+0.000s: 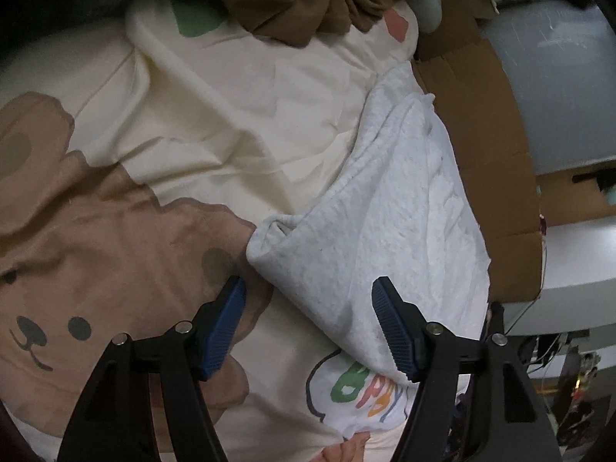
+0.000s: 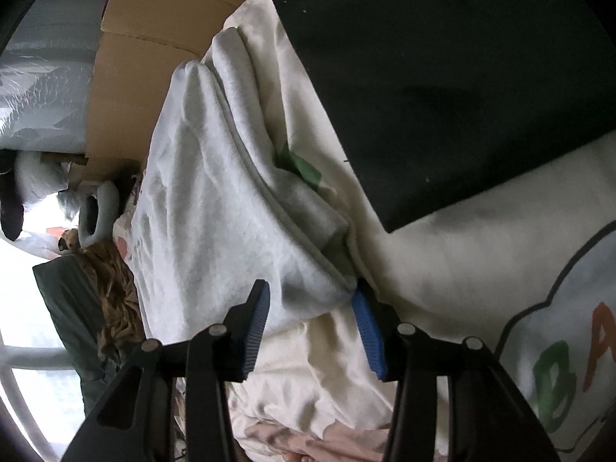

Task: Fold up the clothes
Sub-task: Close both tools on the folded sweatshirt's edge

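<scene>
Blue-padded fingers (image 1: pixel 238 323) of the left gripper (image 1: pixel 310 325) fill the bottom of the left wrist view, spread wide with nothing pinched. The grey sweatshirt (image 1: pixel 385 208) lies on the bear-print bedsheet (image 1: pixel 115 238), running from about 6 o'clock up to 1 o'clock, and its folded edge sits partly between the fingers, but neither pad looks like it's pressing on it. A crumpled brown garment (image 1: pixel 308 0) sits at 12 o'clock, cardboard (image 1: pixel 489 146) at 3.

Right wrist view: the right gripper (image 2: pixel 312 319) has its fingers (image 2: pixel 258 327) set narrower, straddling the sweatshirt's bottom corner. The right pad sits right at the hem; whether it's actually clamping, I can't tell. The fabric climbs from there toward 11 o'clock over the sheet.

Handling-wise I'd guess soft, floppy fleece, light but bulky, not slippery or fragile. It'll sag wherever it isn't held, so grab the thick hem or corners, one per gripper.
</scene>
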The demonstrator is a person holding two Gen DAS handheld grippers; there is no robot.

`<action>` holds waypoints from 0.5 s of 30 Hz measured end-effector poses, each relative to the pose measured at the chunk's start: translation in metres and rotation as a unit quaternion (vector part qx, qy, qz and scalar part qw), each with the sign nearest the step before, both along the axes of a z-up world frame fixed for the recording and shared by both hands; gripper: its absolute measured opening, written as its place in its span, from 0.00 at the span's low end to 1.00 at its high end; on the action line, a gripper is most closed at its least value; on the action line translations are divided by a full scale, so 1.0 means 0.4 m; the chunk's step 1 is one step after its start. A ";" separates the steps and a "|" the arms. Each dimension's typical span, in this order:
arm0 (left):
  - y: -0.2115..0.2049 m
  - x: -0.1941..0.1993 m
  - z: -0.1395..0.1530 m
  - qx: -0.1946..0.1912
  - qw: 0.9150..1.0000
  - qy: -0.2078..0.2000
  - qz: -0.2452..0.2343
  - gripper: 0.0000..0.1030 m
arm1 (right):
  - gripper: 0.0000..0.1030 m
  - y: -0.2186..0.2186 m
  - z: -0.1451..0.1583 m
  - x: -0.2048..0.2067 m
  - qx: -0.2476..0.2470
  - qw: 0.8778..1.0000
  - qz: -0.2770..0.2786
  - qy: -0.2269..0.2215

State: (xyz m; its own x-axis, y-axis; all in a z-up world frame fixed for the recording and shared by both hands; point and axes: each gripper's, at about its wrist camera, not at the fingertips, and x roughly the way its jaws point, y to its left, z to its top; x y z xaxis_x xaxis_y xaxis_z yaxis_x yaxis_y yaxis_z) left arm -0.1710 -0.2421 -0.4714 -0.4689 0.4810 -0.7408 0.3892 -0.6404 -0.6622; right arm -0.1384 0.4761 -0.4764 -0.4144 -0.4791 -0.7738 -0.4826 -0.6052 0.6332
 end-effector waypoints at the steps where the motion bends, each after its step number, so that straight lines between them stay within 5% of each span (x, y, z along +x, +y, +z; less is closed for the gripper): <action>1: -0.001 -0.002 0.000 0.003 1.000 0.001 0.002 0.67 | 0.24 0.002 0.005 0.003 0.001 1.000 0.000 0.003; 6: -0.012 -0.004 0.009 0.015 1.000 0.009 0.010 0.67 | 0.12 0.010 0.027 0.025 -0.004 1.000 -0.002 0.025; 15: -0.013 -0.009 0.000 0.063 0.998 0.023 0.006 0.67 | 0.19 0.012 0.028 0.036 -0.041 0.999 -0.014 0.030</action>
